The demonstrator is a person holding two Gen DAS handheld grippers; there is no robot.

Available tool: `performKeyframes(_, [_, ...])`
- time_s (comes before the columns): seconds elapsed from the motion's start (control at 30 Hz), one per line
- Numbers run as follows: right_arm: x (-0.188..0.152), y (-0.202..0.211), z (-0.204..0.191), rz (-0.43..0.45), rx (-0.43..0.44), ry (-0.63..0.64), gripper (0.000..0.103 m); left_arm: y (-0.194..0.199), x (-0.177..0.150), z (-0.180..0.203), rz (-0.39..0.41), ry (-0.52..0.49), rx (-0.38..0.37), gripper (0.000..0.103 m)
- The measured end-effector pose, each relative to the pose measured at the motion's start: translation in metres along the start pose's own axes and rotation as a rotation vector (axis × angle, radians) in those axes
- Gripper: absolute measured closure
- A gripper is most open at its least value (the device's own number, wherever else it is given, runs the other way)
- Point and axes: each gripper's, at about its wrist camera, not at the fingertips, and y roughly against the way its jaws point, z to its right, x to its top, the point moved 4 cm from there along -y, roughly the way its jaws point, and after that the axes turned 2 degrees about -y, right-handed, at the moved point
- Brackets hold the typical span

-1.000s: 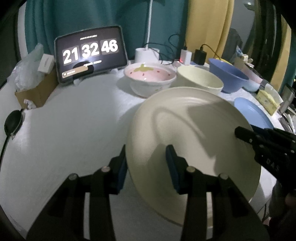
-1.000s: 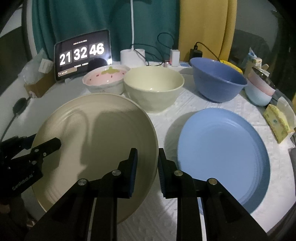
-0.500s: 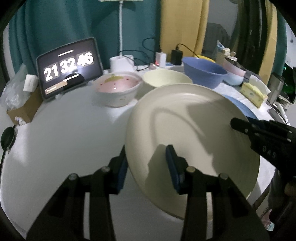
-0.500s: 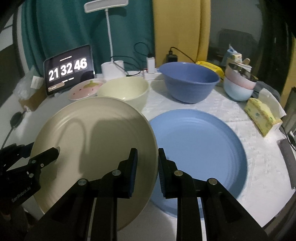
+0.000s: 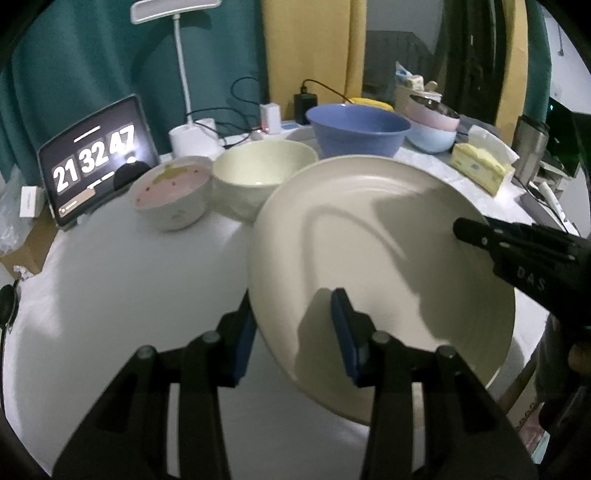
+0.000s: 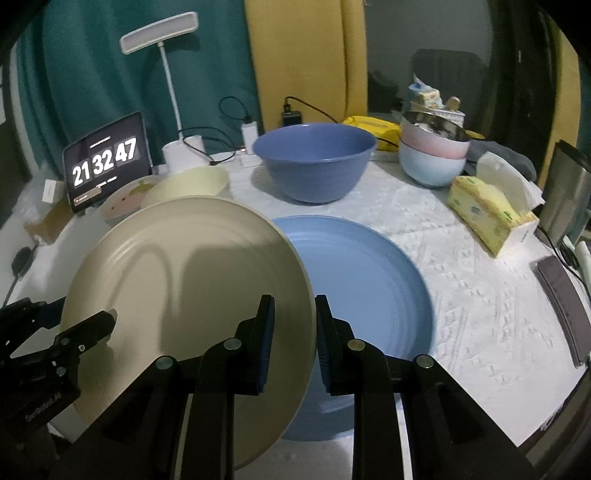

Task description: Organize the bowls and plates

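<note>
A large cream plate [image 5: 380, 258] is held in the air between both grippers. My left gripper [image 5: 293, 325] is shut on its left rim. My right gripper [image 6: 293, 325] is shut on its right rim; the plate [image 6: 192, 288] overlaps the left edge of a blue plate [image 6: 362, 280] lying on the table. A cream bowl [image 5: 258, 173] and a pink strawberry bowl [image 5: 170, 192] stand behind, with a big blue bowl [image 6: 314, 158] further right. The blue plate is hidden in the left wrist view.
A tablet clock [image 6: 105, 160] and a desk lamp [image 6: 162, 33] stand at the back left. Stacked pastel bowls [image 6: 432, 155], a tissue pack [image 6: 487, 214], a steel cup [image 6: 565, 192] and a dark phone [image 6: 565, 306] sit on the right, on the white tablecloth [image 6: 472, 302].
Both grippers have lifted the cream plate and carried it to the right, so it now overlaps the blue plate's left edge.
</note>
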Motion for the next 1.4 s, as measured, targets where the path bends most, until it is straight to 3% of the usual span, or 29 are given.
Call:
performKeyframes(0.7, [0.003, -0.008, 0.072, 0.004, -0.039, -0.084, 0.08, -0.026, 0.023, 0.063, -0.024, -0.08, -0.042, 0.062])
performKeyframes(1.4, [0.01, -0.031, 0.101, 0.001, -0.052, -0.098, 0.079, -0.065, 0.041, 0.077, -0.077, -0.048, -0.046, 0.061])
